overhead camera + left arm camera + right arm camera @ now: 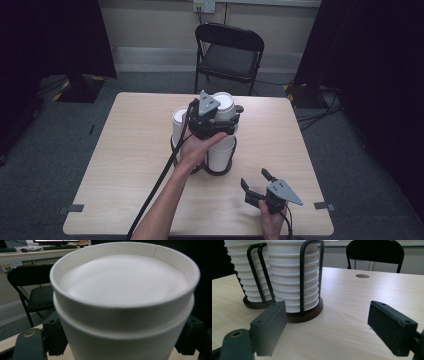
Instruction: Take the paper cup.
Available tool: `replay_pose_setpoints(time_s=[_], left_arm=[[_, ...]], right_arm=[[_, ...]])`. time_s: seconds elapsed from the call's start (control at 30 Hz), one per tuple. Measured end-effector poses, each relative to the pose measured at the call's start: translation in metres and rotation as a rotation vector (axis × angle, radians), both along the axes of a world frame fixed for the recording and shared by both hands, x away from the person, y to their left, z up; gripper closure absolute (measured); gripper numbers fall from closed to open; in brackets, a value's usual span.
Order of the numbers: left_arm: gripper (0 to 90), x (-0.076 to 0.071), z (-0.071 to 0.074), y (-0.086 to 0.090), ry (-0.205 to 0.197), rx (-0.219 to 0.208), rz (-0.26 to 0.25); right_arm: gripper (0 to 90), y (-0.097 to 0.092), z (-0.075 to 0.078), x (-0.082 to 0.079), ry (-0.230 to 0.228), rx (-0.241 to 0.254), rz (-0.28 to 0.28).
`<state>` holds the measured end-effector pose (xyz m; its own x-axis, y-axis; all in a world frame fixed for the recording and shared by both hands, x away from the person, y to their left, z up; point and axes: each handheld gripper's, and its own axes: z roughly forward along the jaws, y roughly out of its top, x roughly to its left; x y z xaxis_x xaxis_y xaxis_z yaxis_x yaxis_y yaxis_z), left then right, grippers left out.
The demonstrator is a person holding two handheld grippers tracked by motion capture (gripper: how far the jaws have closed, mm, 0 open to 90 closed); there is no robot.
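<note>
A white paper cup (125,302) sits bottom-up between the jaws of my left gripper (121,340), which is shut on its sides. From above, that left gripper (216,122) holds the cup (223,102) at the top of the right-hand stack of white cups (221,152). This stack stands in a black wire holder (304,313). A second cup stack (178,122) stands just to its left. My right gripper (254,178) rests open near the table's front right. Nothing lies between its jaws (327,325), which point toward the two stacks (292,277).
The light wooden table (130,150) has a small round hole (362,276) near its far edge. A black folding chair (230,52) stands behind the table. Cables lie on the grey floor to the right.
</note>
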<state>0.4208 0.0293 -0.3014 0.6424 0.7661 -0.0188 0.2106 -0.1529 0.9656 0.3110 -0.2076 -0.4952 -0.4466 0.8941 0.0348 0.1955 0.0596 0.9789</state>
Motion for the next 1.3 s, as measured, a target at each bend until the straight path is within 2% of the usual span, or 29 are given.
replay_pose_setpoints(time_s=[0.13, 0.47, 0.57, 0.7, 0.9, 0.93, 0.97, 1.2, 1.3], left_arm=[[18.3, -0.002, 0.003, 0.002, -0.012, -0.015, -0.006], [18.4, -0.008, 0.013, 0.013, -0.043, -0.086, 0.002], [18.4, -0.009, 0.015, 0.016, -0.039, -0.093, 0.001], [18.4, -0.011, 0.019, 0.02, -0.039, -0.123, -0.009], [18.4, -0.016, 0.026, 0.027, -0.047, -0.137, -0.013], [18.4, -0.016, 0.026, 0.027, -0.047, -0.137, -0.013], [18.4, -0.019, 0.027, 0.03, -0.048, -0.154, -0.02], [18.4, -0.028, 0.026, 0.036, -0.053, -0.16, -0.022], [18.4, -0.034, 0.024, 0.039, -0.047, -0.179, -0.03]], right_arm=[[14.8, 0.0, 0.0, 0.0, 0.0, 0.0, -0.001], [14.8, 0.0, 0.0, 0.0, 0.001, 0.0, 0.0], [14.8, 0.0, 0.0, 0.0, 0.0, 0.001, -0.001], [14.8, 0.0, 0.0, 0.0, 0.0, 0.0, -0.001], [14.8, 0.0, 0.0, 0.0, 0.0, 0.001, -0.001], [14.8, 0.0, 0.0, 0.0, 0.0, 0.001, -0.001], [14.8, 0.0, 0.0, 0.0, -0.001, 0.001, -0.001], [14.8, 0.0, 0.0, 0.0, 0.0, 0.001, -0.003], [14.9, 0.0, 0.0, 0.0, 0.0, -0.001, -0.004]])
